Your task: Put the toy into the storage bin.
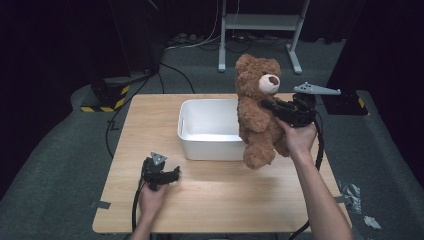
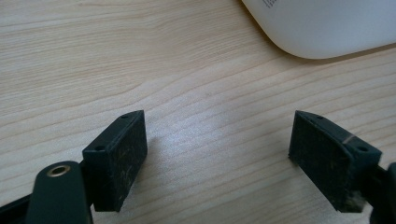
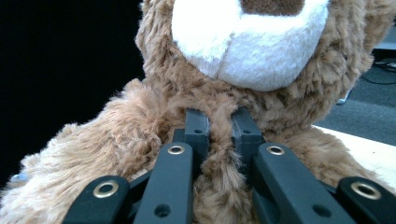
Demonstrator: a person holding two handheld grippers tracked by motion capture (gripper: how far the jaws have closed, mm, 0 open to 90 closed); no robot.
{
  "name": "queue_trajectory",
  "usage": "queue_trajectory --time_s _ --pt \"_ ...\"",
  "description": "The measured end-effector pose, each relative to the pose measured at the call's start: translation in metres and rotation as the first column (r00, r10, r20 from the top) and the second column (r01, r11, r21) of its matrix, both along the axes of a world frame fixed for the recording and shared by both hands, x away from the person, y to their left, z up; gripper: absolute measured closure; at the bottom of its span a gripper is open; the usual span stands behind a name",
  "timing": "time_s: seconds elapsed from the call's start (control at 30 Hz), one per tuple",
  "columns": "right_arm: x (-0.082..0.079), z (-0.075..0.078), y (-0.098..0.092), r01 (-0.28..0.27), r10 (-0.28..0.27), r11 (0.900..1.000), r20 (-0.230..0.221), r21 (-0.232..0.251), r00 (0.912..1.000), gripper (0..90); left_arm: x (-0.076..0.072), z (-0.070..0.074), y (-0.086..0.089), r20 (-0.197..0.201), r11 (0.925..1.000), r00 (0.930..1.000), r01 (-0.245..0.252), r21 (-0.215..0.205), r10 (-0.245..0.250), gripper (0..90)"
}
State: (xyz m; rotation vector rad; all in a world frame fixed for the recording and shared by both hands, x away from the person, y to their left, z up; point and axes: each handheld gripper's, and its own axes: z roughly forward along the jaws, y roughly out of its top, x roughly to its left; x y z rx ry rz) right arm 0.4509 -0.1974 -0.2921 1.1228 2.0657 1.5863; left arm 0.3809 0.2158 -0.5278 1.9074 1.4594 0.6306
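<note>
A brown teddy bear point(image 1: 257, 115) with a white muzzle and dark brown nose sits beside a plain white bin point(image 1: 210, 131) on a pale wood-grain table point(image 1: 215, 200). Both grippers point(image 1: 272, 106) point(image 1: 176, 173) are black with grey top plates. Yellow-and-black hazard stripes mark a floor plate point(image 1: 106, 97).

Teddy bear point(image 1: 257, 112) hangs right of the tub point(image 1: 210, 129); left tongs point(image 1: 172, 175) rest on table point(image 1: 225, 200) before it
</note>
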Motion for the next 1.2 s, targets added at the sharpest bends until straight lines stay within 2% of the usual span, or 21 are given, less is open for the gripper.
queue_trajectory --time_s 1.03,1.2 --pt "0.024 0.002 0.028 -0.002 0.001 1.000 -0.020 -0.009 0.9998 80.6 0.000 0.000 0.000 0.000 1.0000 1.0000 0.000 -0.001 0.000 19.3" --pt "0.028 0.001 0.033 0.003 -0.004 1.000 -0.020 -0.026 0.9998 80.5 0.000 0.000 0.000 0.001 1.0000 1.0000 0.003 0.000 -0.003 19.5"
